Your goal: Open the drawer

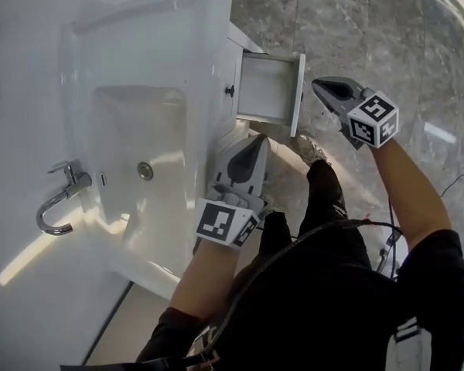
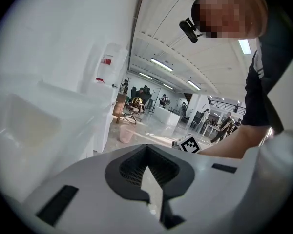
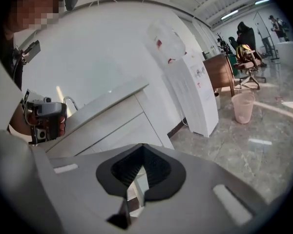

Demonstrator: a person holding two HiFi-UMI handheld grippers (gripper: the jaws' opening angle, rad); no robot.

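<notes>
The white drawer (image 1: 264, 89) of the sink cabinet stands pulled out, and its inside looks empty. Its front panel (image 1: 298, 95) faces the floor side. My left gripper (image 1: 258, 140) hangs in the air just below the drawer, shut, with nothing between its jaws. My right gripper (image 1: 319, 86) is raised to the right of the front panel, apart from it, also shut and holding nothing. In the left gripper view my left gripper (image 2: 146, 147) shows its tips together. In the right gripper view my right gripper (image 3: 142, 147) points past the cabinet (image 3: 112, 123).
A white basin (image 1: 131, 91) with a chrome tap (image 1: 62, 199) tops the cabinet; a dark knob (image 1: 230, 91) sits on the cabinet face beside the drawer. The person's legs and shoe (image 1: 311, 149) stand on the marble floor. A water dispenser (image 3: 190, 91) and pink bin (image 3: 243, 106) stand further off.
</notes>
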